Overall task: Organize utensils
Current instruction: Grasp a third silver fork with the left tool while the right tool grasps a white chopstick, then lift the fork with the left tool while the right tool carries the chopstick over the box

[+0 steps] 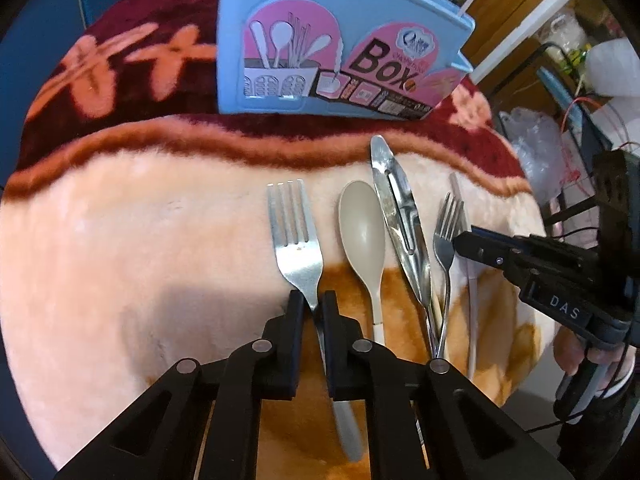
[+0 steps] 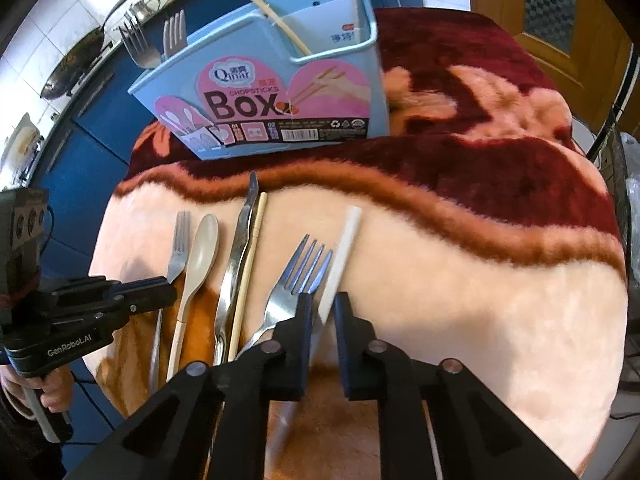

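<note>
Left wrist view: my left gripper [image 1: 313, 306] is pressed together on the neck of the big fork [image 1: 295, 240], which lies flat on the blanket [image 1: 140, 240] on the near side of the blue box [image 1: 340, 40], tines pointing at it. The grip sits just below the head, so the long handle hangs behind the pads. My worry is that the fork pivots as it comes up and the handle drags in the pile. The beige spoon [image 1: 362, 232] lies just beside the fork, also in front of the box, and could get nudged.

The right gripper [image 1: 460, 242] comes in from the side, its tips down at the small fork [image 1: 447, 232] and the white chopstick [image 1: 472, 304]. From here I cannot tell which it has.

Right wrist view: the fingers [image 2: 304, 320] stand narrowly together with the white chopstick's near end in the gap. I read that as pinching the chopstick, though the small fork's neck runs right under the inner finger. That fork could catch and lift with it, or the smooth stick could slide out. The metal tongs [image 2: 236, 256] and wooden chopstick [image 2: 250, 264] lie close by, on the near side of the box. The box already holds forks at one end and chopsticks at the other, so a mix-up means the wrong compartment.
</note>
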A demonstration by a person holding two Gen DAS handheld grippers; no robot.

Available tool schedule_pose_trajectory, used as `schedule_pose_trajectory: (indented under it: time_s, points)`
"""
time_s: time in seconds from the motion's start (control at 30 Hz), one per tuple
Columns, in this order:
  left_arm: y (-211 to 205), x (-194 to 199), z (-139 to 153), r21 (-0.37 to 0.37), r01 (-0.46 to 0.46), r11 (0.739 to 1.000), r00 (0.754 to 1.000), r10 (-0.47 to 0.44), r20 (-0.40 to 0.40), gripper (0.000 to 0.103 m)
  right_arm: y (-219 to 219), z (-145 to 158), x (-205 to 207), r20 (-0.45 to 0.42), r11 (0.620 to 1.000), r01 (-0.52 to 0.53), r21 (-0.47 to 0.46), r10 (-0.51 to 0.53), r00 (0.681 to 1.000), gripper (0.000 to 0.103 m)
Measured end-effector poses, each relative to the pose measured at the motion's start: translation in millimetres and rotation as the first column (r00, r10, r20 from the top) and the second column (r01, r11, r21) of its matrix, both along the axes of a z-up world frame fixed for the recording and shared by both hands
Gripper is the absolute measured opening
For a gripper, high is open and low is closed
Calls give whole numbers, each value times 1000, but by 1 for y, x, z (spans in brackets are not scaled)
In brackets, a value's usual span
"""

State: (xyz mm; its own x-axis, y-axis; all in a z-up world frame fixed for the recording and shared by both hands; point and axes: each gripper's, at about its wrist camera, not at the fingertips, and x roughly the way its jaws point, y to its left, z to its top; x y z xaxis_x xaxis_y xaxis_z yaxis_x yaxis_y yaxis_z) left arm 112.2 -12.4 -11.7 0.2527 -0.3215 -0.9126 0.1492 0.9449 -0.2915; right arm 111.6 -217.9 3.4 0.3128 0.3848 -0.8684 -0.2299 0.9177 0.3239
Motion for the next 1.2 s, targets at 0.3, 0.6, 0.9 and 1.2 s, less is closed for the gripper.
schedule_pose_trajectory:
  time_s: [0.3, 0.6, 0.9, 1.2]
  points:
    - [18, -29, 26, -110, -15, 994, 973, 40, 228, 5, -14, 28, -23, 147, 996, 29, 87, -42, 988, 8]
    - [34, -36, 74, -193, -74, 978, 848, 164, 503, 5, -19, 58, -33, 363, 986, 49, 162, -106, 926, 8]
    - [39, -13, 114, -242, -92, 966, 743, 229, 630, 5, -21, 75, -28, 499, 981, 56, 188, -144, 854, 8]
    - [34, 28, 153, -272, -87, 958, 613, 267, 744, 5, -16, 91, -12, 627, 976, 42, 212, -169, 760, 8]
